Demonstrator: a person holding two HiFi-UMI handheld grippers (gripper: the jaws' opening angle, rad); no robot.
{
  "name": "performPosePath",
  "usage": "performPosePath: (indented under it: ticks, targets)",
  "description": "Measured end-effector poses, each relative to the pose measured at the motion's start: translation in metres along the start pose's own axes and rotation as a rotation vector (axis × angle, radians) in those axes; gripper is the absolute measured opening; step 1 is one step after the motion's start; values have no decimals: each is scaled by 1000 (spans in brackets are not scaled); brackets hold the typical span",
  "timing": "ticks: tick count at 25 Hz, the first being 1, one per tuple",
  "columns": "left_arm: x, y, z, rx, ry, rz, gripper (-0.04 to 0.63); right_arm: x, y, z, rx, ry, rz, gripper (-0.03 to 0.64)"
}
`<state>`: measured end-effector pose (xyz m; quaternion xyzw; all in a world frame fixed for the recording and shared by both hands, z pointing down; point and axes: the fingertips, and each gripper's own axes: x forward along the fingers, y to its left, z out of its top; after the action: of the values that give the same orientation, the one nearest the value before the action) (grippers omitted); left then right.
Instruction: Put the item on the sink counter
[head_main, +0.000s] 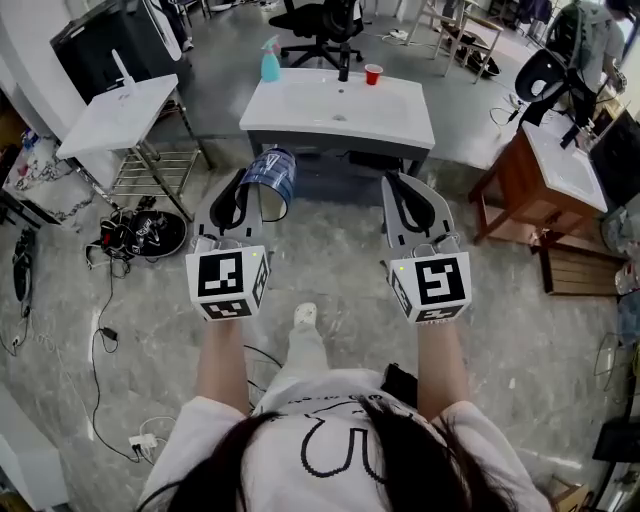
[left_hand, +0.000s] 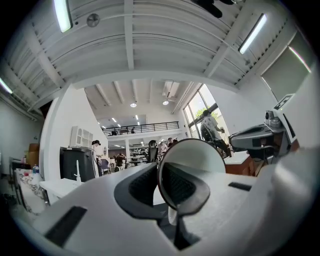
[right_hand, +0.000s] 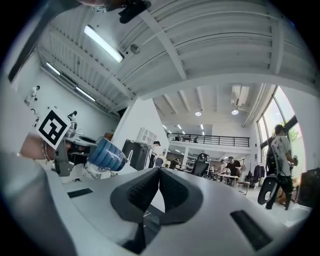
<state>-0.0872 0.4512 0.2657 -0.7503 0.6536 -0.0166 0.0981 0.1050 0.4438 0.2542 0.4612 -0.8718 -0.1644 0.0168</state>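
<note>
A blue paper cup (head_main: 272, 178) with a white inside (left_hand: 200, 156) hangs tilted in the air, pinched by its rim. My left gripper (head_main: 255, 182) is shut on that rim, one pad inside the cup and one outside. The right gripper view shows the same cup (right_hand: 107, 154) off to the left. My right gripper (head_main: 402, 182) is level beside it, jaws shut together (right_hand: 158, 186) with nothing between them. Ahead stands the white sink counter (head_main: 300, 112), a short way beyond both grippers.
On the sink counter stand a blue spray bottle (head_main: 270, 62), a black faucet (head_main: 344, 68) and a red cup (head_main: 373, 73). A second white sink (head_main: 110, 118) is at the left, a wooden vanity (head_main: 535, 170) at the right. Cables and a bag (head_main: 145, 235) lie on the floor.
</note>
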Motion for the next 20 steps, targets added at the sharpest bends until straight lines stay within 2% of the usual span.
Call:
performPosePath:
  ticks: [11,20]
  targets:
    - [124,53,-25,-9,17,-23,38,121,-42,-24,23,-8,-7,29]
    - [222,109,-37,-3,24,-58,38,233,-59,-32,32,-6,-22,29]
